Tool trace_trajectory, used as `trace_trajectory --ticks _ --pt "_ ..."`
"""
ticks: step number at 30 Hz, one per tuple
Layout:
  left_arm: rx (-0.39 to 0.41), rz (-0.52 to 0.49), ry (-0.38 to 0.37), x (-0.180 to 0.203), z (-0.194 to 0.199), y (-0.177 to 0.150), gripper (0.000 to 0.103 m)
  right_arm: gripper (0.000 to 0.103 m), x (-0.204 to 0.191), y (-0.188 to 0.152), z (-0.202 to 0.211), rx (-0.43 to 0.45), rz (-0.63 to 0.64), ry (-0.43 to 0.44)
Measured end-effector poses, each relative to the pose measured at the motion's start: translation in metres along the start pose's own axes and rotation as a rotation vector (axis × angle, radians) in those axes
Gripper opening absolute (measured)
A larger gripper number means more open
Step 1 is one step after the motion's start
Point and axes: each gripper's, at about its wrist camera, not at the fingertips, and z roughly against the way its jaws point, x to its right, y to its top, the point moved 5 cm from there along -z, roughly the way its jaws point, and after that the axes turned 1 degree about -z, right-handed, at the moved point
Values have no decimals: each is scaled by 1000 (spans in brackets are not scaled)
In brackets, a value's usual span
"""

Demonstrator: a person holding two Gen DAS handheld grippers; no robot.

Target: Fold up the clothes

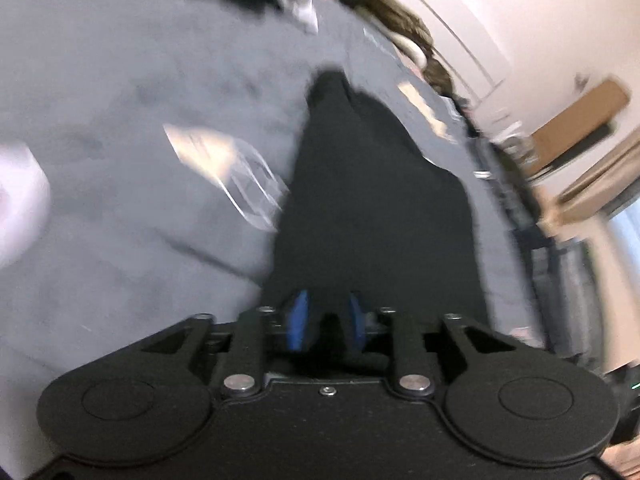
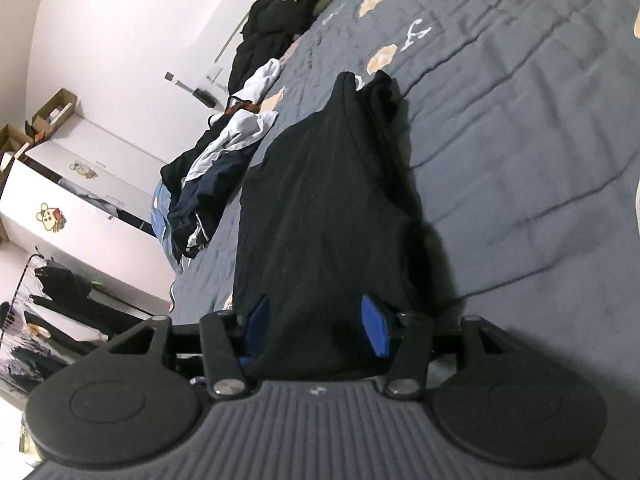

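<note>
Now both tongs clamp the black garment above the bedspread

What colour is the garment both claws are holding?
Black garment, plain with no visible pattern; clearest in the right wrist view.
</note>
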Motion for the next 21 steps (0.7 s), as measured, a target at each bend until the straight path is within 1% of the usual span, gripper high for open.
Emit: trace_trajectory --ticks 1,2,4,5,6,9,12,13,14,15,17,19,21 --pt "48 -111 51 9 12 1 52 50 2 0 1 4 1 -1" --pt "96 -259 97 23 23 -1 59 51 3 0 1 8 2 -2" --pt "170 -592 182 55 37 -17 61 51 5 0 3 12 -2 -3" --pt "188 -709 204 66 38 -28 61 52 5 1 3 14 -7 -2" --pt "200 -813 221 77 37 -39 61 52 5 1 3 15 -11 -3" --pt "193 -1043 236 101 20 -70 61 52 5 -1 3 20 -15 -8" --pt "210 -1275 298 114 0 -94 61 52 4 -2 3 22 -10 -11" --pt "212 -1337 319 115 -7 -100 57 52 4 -2 4 22 -8 -12" --pt "208 -1378 334 114 -13 -106 47 52 5 -3 4 21 0 -13" --pt "191 -1423 354 111 -18 -110 40 52 5 -3 4 20 7 -14" --pt "155 -1512 393 105 -28 -118 14 52 5 -3 3 17 22 -15" --pt "103 -1574 416 94 -31 -123 5 52 6 -3 2 17 31 -21" --pt "84 -1547 406 85 -18 -113 4 51 7 -3 1 18 45 -29"
